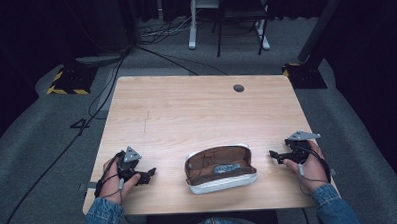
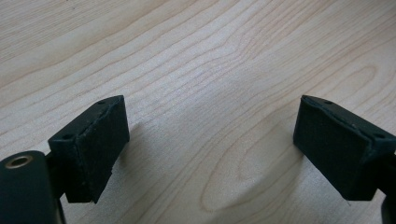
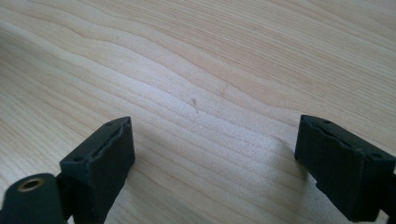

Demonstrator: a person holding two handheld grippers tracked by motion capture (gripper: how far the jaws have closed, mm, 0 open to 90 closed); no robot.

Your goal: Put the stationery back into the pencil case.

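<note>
Lying open between them, glasses case [image 1: 221,168] on wooden table [image 1: 186,107], left hand-held gripper [image 1: 149,172] spread, right hand-held gripper [image 1: 273,155] spread

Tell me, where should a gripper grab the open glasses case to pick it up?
Probably the glasses case by its near silver rim, coming down from above. It lies open with the brown lining facing up, so that thin edge sticks up for the jaws to pinch. Either the left gripper or the right gripper could try; both are open, one on each side.
</note>
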